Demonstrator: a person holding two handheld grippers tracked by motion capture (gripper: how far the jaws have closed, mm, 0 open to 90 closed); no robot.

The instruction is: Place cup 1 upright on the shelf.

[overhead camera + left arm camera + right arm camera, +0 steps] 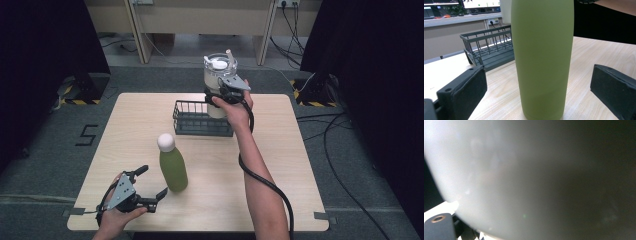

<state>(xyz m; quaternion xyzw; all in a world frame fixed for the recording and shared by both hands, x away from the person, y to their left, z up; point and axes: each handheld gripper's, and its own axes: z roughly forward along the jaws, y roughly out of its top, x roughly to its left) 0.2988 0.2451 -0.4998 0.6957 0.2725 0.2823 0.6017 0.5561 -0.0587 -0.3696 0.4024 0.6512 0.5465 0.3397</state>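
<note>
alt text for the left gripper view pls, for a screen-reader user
A green bottle stands upright on a wooden table, close up, between the tool's two open black jaws, touching neither. Behind it to the left sits a dark wire basket.

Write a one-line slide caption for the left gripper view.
Open left gripper straddles an upright green bottle on the wooden table, wire basket behind.
</note>
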